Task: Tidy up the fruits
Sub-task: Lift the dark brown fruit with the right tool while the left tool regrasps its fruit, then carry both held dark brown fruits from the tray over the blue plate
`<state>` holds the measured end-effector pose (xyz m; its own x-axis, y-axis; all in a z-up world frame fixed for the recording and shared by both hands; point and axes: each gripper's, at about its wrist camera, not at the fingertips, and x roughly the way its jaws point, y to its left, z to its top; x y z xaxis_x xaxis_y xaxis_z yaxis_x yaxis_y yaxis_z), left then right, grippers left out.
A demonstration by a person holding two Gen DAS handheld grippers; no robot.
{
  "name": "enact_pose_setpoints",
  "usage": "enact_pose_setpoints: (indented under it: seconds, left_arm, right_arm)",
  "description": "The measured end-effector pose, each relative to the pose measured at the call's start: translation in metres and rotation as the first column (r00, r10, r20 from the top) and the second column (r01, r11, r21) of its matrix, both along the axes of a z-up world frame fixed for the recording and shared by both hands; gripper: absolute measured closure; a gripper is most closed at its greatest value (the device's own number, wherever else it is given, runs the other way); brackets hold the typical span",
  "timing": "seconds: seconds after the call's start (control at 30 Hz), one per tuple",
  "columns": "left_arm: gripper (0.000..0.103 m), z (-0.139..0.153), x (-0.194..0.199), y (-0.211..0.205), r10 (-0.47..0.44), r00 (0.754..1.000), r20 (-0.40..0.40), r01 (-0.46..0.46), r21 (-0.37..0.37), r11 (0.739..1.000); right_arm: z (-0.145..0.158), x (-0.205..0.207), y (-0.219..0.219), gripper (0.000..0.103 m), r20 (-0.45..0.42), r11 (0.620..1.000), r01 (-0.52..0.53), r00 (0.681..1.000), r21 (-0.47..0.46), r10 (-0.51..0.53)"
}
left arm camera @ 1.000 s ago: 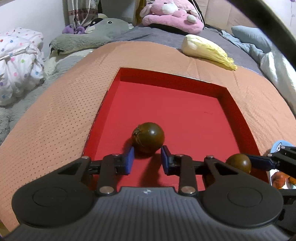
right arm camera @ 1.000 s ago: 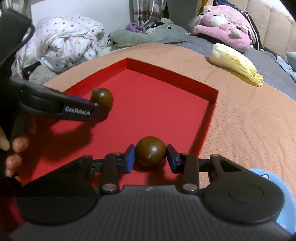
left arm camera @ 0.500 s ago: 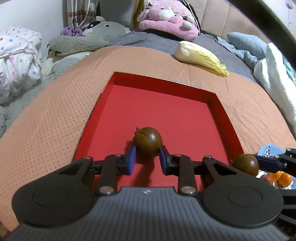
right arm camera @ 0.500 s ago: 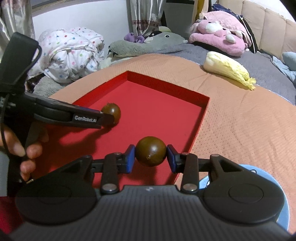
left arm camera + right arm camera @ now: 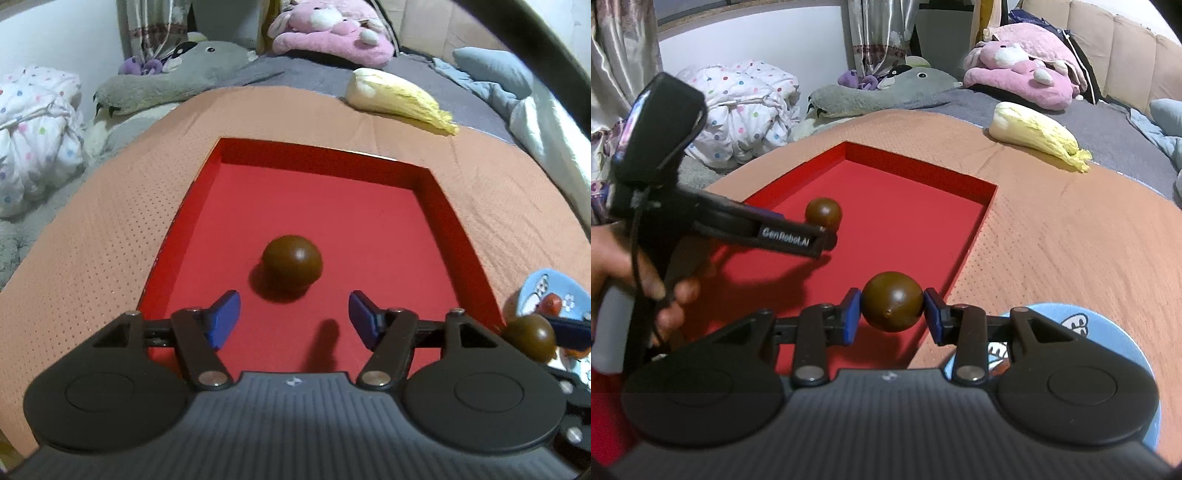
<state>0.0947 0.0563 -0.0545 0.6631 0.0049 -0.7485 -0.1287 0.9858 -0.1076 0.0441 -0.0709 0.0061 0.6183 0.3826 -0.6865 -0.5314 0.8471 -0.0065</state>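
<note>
Left gripper (image 5: 293, 317) fingers spread wide, empty; brown fruit (image 5: 291, 263) resting in red tray (image 5: 436, 206) just ahead. Right gripper (image 5: 891, 314) fingers clamp second brown fruit (image 5: 892, 306) above tray edge.

Right tongs (image 5: 892, 319) clamped on a brown fruit (image 5: 892, 301) above the red tray's (image 5: 975, 229) edge.

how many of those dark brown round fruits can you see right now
2. One brown fruit lies loose on the red tray, just ahead of the open left hand-held gripper. The other brown fruit is clamped in the right hand-held gripper.
</note>
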Motion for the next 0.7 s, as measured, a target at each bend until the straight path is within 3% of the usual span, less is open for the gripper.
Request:
enact_pose_setpoints:
  seconds: [0.2,0.23,0.27,0.3,0.7]
  left_arm:
    - [0.035,-0.005,0.025,0.006,0.0,1.0,-0.017,0.001,0.004,1.0]
    - [0.038,-0.006,0.031,0.008,-0.005,1.0,-0.018,0.005,0.0,1.0]
    - [0.051,-0.007,0.035,0.008,-0.013,1.0,-0.015,0.013,-0.001,1.0]
    - [0.057,-0.007,0.039,0.007,-0.028,1.0,-0.014,0.028,0.009,1.0]
    - [0.059,-0.003,0.03,0.007,-0.021,1.0,0.004,0.021,-0.045,0.999]
  right_arm:
    - [0.003,0.003,-0.003,0.063,0.006,1.0,0.001,1.0,-0.004,-0.001]
    - [0.003,0.002,-0.004,0.063,0.006,1.0,0.002,1.0,-0.005,-0.002]
    - [0.003,0.001,-0.004,0.063,0.006,1.0,0.003,1.0,-0.007,-0.003]
    - [0.003,0.002,-0.005,0.063,0.006,1.0,0.004,1.0,-0.01,-0.004]
    - [0.0,0.004,-0.006,0.063,0.002,1.0,0.01,1.0,0.008,-0.01]
